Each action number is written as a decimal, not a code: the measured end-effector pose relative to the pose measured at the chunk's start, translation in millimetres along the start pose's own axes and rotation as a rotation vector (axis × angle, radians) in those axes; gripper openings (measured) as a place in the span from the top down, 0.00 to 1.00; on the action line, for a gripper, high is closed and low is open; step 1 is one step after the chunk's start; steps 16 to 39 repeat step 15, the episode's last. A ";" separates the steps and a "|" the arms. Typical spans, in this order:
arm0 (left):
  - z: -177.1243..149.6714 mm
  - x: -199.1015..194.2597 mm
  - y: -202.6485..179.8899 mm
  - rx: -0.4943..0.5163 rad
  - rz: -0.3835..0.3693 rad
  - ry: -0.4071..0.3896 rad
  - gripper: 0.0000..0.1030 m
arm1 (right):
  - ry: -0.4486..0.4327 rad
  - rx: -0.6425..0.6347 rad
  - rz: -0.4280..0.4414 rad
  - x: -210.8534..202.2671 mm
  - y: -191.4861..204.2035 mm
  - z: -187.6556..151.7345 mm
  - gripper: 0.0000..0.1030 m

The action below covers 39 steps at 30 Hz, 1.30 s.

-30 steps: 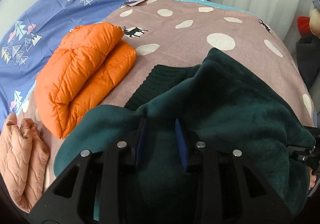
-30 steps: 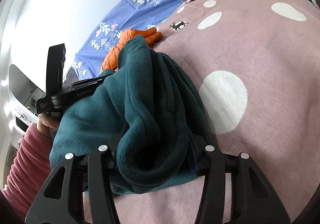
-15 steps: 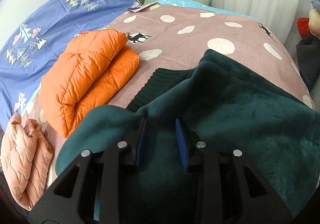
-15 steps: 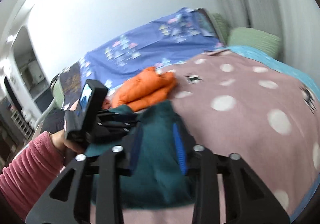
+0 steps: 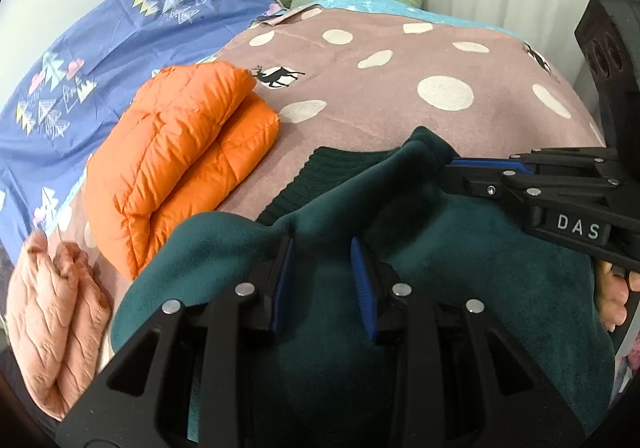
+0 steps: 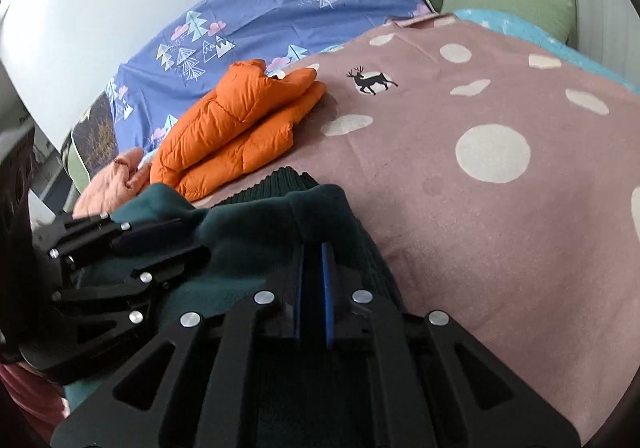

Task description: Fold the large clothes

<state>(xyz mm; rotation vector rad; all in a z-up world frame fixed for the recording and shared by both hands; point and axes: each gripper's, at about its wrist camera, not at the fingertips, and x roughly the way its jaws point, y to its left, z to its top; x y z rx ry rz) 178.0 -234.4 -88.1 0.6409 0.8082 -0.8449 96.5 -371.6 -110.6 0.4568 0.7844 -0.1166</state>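
Left tool (image 5: 322, 280) apart, right tool (image 6: 314, 290) seemingly closed

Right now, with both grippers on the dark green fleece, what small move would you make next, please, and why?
Probably lower the fleece flat onto the spotted blanket. The right gripper pinches its far edge, the left gripper straddles a fold, and the ribbed hem already lies there.

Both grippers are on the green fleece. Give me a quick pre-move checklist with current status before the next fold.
1. Right gripper pinching the dark green fleece: ok, jaws nearly closed on its edge.
2. Left gripper grip: not ok, jaws apart over the fabric.
3. Orange puffer jacket apart from the fleece: cannot tell, edges look very close.
4. Open bedspread beyond the fleece: ok.
5. Pink quilted garment out of the way: ok.
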 end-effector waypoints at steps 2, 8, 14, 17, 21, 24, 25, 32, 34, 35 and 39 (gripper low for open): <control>-0.6 -0.4 -0.4 0.001 0.001 -0.003 0.71 | 0.000 -0.015 -0.012 -1.3 2.3 -1.1 0.94; -2.6 -3.9 4.8 -0.029 -0.023 -0.025 0.72 | -0.009 -0.037 -0.028 -1.1 3.8 -3.8 0.94; 1.0 -9.9 14.6 -0.093 -0.076 -0.038 0.74 | 0.002 -0.043 -0.032 0.0 1.9 -1.4 0.94; 2.6 -11.4 18.9 -0.117 -0.096 -0.042 0.76 | 0.004 -0.040 -0.029 0.2 1.0 -0.9 0.94; 2.6 -11.4 18.9 -0.117 -0.096 -0.042 0.76 | 0.004 -0.040 -0.029 0.2 1.0 -0.9 0.94; 2.6 -11.4 18.9 -0.117 -0.096 -0.042 0.76 | 0.004 -0.040 -0.029 0.2 1.0 -0.9 0.94; 2.6 -11.4 18.9 -0.117 -0.096 -0.042 0.76 | 0.004 -0.040 -0.029 0.2 1.0 -0.9 0.94; 2.6 -11.4 18.9 -0.117 -0.096 -0.042 0.76 | 0.004 -0.040 -0.029 0.2 1.0 -0.9 0.94; 2.6 -11.4 18.9 -0.117 -0.096 -0.042 0.76 | 0.004 -0.040 -0.029 0.2 1.0 -0.9 0.94; 2.6 -11.4 18.9 -0.117 -0.096 -0.042 0.76 | 0.004 -0.040 -0.029 0.2 1.0 -0.9 0.94; 2.6 -11.4 18.9 -0.117 -0.096 -0.042 0.76 | 0.004 -0.040 -0.029 0.2 1.0 -0.9 0.94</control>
